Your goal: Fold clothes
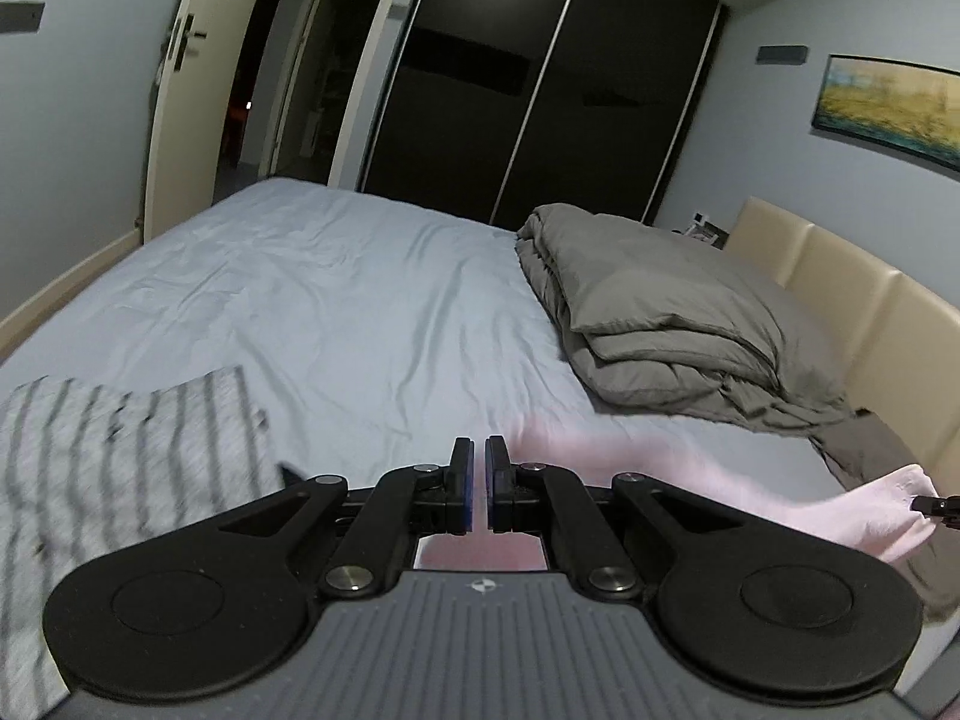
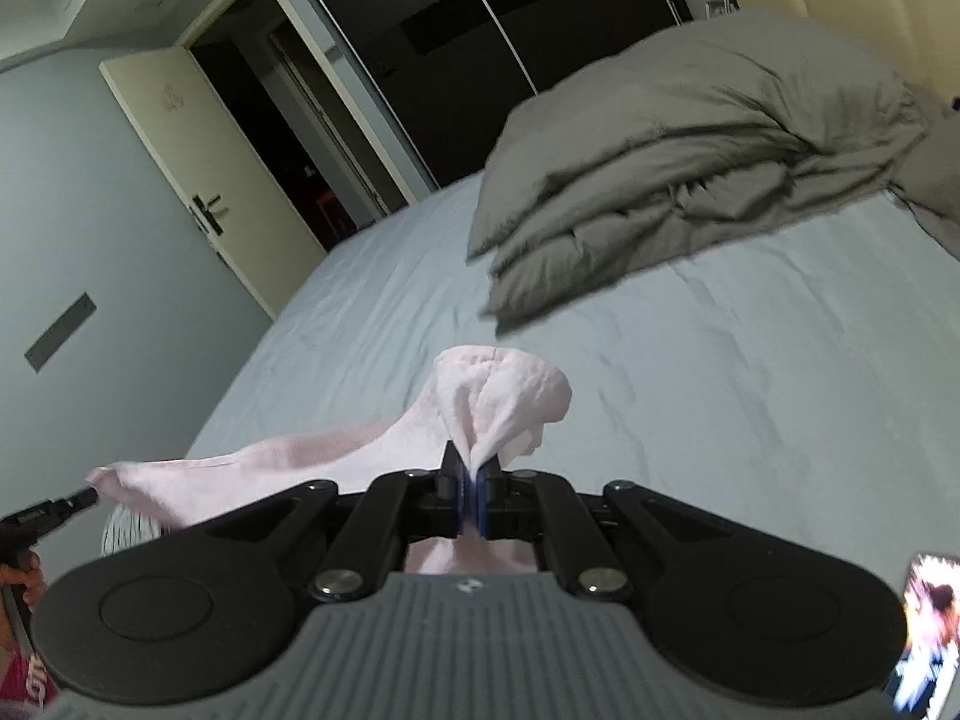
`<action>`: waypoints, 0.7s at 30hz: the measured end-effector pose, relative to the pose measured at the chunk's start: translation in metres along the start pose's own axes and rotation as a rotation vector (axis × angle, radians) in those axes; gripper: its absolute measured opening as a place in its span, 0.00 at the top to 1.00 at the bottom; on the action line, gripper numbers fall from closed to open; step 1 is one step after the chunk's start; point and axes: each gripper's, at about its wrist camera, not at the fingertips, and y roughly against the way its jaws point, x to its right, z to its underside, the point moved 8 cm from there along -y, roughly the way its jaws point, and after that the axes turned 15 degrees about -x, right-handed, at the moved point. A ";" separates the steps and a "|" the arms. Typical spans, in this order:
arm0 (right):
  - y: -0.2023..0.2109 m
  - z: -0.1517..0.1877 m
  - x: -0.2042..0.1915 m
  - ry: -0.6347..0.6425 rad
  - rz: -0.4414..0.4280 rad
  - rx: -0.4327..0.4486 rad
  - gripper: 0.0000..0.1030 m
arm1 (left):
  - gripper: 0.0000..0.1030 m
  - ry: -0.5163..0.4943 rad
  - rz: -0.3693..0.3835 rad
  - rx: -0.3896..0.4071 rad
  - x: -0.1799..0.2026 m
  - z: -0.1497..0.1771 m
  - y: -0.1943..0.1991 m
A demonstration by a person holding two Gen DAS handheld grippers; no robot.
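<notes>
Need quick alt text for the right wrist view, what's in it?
The right tongs are shut on a bunched pink cloth above a pale blue bed sheet. A folded grey duvet lies beyond, and the left tongs meet the cloth's far corner.

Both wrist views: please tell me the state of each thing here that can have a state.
pink garment: lifted, stretched between both claws.
left claw: shut on a corner of the pink garment.
right claw: shut on a bunched part of the pink garment.
striped garment: lying on the bed.
grey duvet: folded, piled on the bed.
door: open.
wardrobe doors: shut.
</notes>
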 end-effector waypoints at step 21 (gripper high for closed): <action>-0.042 0.120 0.011 0.204 0.122 -0.318 0.95 | 0.54 -0.425 -0.063 -0.344 0.065 0.124 -0.078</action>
